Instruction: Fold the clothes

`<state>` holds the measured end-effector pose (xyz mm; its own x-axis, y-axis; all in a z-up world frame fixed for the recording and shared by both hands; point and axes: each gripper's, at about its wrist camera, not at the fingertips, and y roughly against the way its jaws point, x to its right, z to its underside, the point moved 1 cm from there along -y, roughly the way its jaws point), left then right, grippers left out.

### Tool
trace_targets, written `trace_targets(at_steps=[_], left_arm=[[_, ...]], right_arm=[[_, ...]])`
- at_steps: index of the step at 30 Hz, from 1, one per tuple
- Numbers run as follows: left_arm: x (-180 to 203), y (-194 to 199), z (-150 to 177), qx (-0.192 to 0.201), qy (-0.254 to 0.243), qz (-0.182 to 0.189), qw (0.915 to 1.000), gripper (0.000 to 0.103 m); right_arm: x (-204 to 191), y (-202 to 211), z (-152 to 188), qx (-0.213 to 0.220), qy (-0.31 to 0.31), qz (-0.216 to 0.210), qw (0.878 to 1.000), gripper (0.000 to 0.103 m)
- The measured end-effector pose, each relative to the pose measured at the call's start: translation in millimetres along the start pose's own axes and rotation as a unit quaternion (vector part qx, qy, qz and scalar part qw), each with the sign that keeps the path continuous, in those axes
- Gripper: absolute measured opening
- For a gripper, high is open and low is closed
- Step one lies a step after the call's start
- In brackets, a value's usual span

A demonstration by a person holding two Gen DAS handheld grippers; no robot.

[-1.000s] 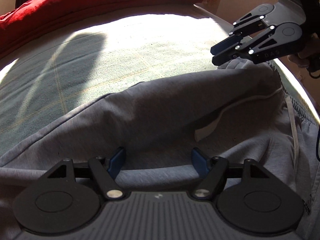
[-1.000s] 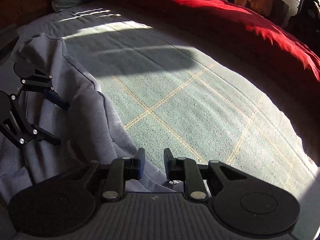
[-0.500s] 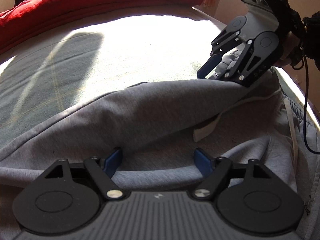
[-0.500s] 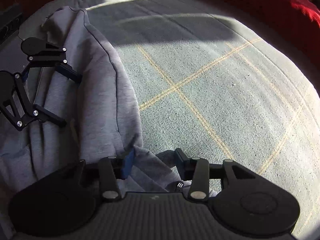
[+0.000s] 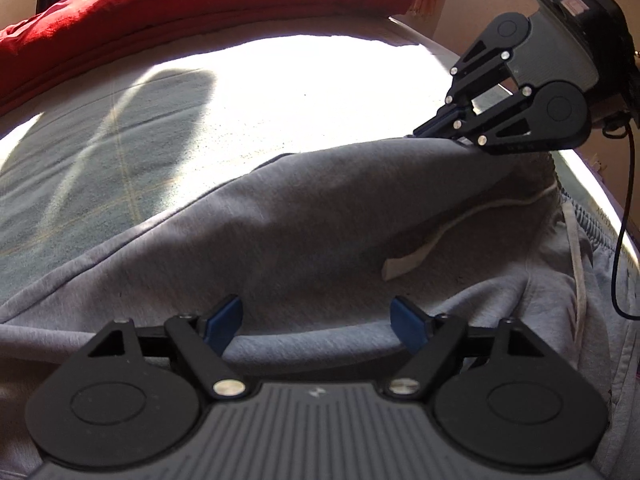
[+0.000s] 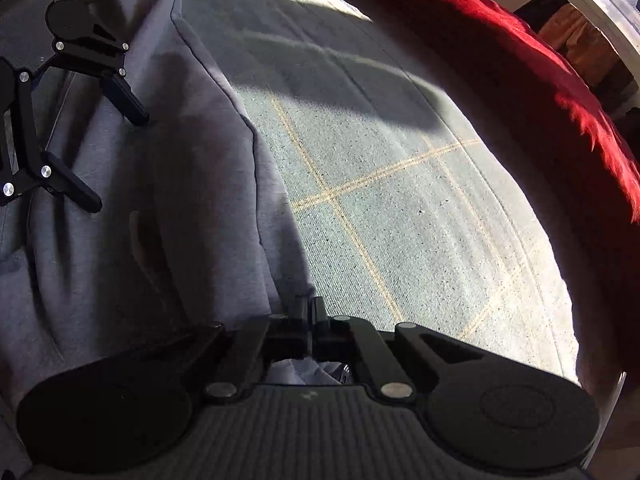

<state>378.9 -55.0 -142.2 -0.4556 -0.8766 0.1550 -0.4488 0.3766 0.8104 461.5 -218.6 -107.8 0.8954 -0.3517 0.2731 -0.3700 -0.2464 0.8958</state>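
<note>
Grey sweatpants [image 5: 312,216] with a white drawstring [image 5: 412,258] lie folded lengthwise on the bed. My left gripper [image 5: 318,320] is open, its blue pads on either side of a fold of the grey cloth. My right gripper [image 6: 308,306] is shut on the edge of the sweatpants [image 6: 172,184]. In the left wrist view the right gripper [image 5: 434,132] pinches the far top edge of the cloth. In the right wrist view the left gripper [image 6: 118,160] stands open over the cloth at left.
The bed has a pale green sheet with yellow lines [image 6: 384,184], sunlit in the middle [image 5: 280,92]. A red duvet [image 5: 192,4] is bunched along the far side, also in the right wrist view [image 6: 520,64]. A black cable [image 5: 626,216] hangs from the right gripper.
My right gripper came down onto the top edge of the sweatpants, opened, then closed on it. My left gripper stayed open on the cloth.
</note>
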Motion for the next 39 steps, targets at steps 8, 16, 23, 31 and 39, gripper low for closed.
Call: trace_targets(at_steps=[8, 16, 23, 31, 39], left_arm=[[-6, 21, 4, 0.016, 0.008, 0.0, 0.9998, 0.081], [-14, 27, 2, 0.023, 0.006, 0.008, 0.9997, 0.081], [-49, 21, -35, 0.026, -0.086, -0.035, 0.9954, 0.08], [-103, -18, -73, -0.033, -0.158, -0.019, 0.9866, 0.059], [-95, -32, -60, -0.125, -0.228, 0.013, 0.9655, 0.057]], right_arm=[[31, -17, -10, -0.025, -0.024, 0.108, 0.994, 0.0], [57, -13, -9, 0.043, -0.134, -0.076, 0.987, 0.048], [48, -40, 9, 0.015, -0.141, -0.137, 0.98, 0.048], [40, -42, 17, 0.033, -0.138, -0.134, 0.981, 0.048], [41, -44, 27, 0.059, -0.156, -0.135, 0.977, 0.048]])
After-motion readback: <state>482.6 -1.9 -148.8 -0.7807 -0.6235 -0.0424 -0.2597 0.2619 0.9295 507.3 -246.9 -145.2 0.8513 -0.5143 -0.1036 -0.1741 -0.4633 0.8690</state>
